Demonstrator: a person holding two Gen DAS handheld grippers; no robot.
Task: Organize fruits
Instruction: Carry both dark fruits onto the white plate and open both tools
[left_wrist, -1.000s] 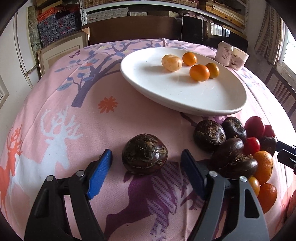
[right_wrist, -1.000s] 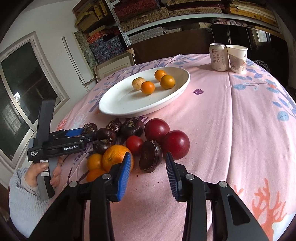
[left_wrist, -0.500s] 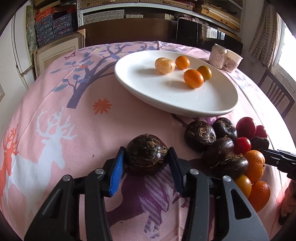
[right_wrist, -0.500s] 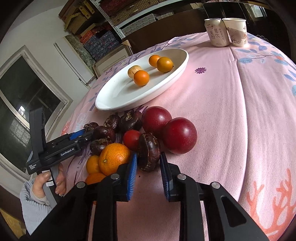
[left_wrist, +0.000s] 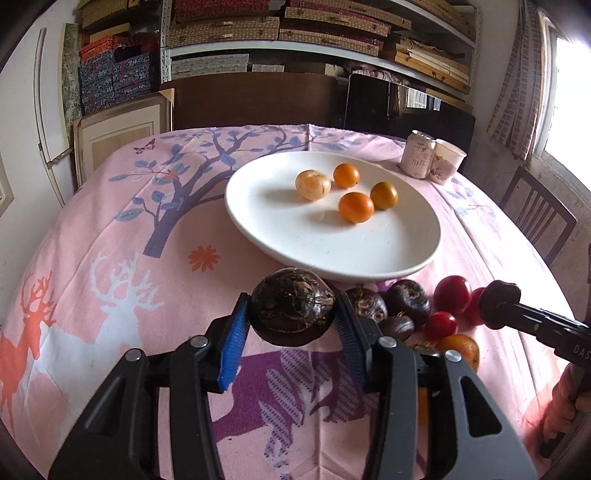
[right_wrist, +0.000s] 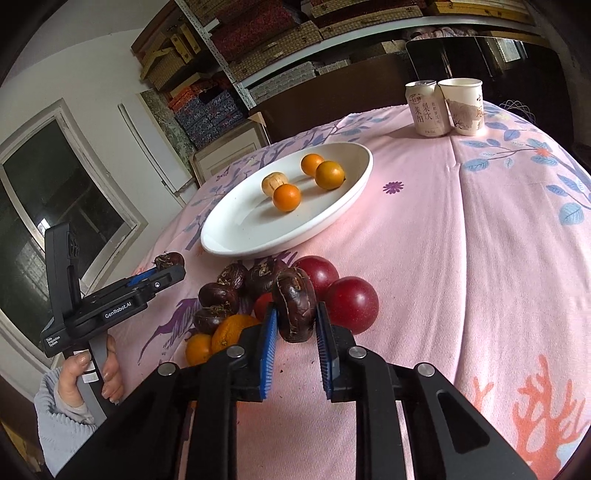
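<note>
My left gripper (left_wrist: 291, 325) is shut on a dark brown water chestnut (left_wrist: 293, 304) and holds it above the cloth, short of the white plate (left_wrist: 369, 258). My right gripper (right_wrist: 295, 332) is shut on another dark water chestnut (right_wrist: 295, 304), lifted over the fruit pile. The plate (right_wrist: 236, 240) holds three small oranges (left_wrist: 355, 207) and a pale yellow fruit (left_wrist: 313, 184). The pile on the cloth has several water chestnuts (right_wrist: 218, 295), red plums (right_wrist: 352, 304), a cherry tomato (left_wrist: 439, 325) and oranges (right_wrist: 231, 330).
A drink can (right_wrist: 426, 109) and a paper cup (right_wrist: 463, 105) stand at the table's far edge. A wooden chair (left_wrist: 535, 218) stands at the right. Shelves with boxes line the back wall. The pink patterned cloth (left_wrist: 110, 295) covers the round table.
Both grippers closed on a water chestnut each and lifted them off the cloth. The left one was open around its chestnut a second ago.
</note>
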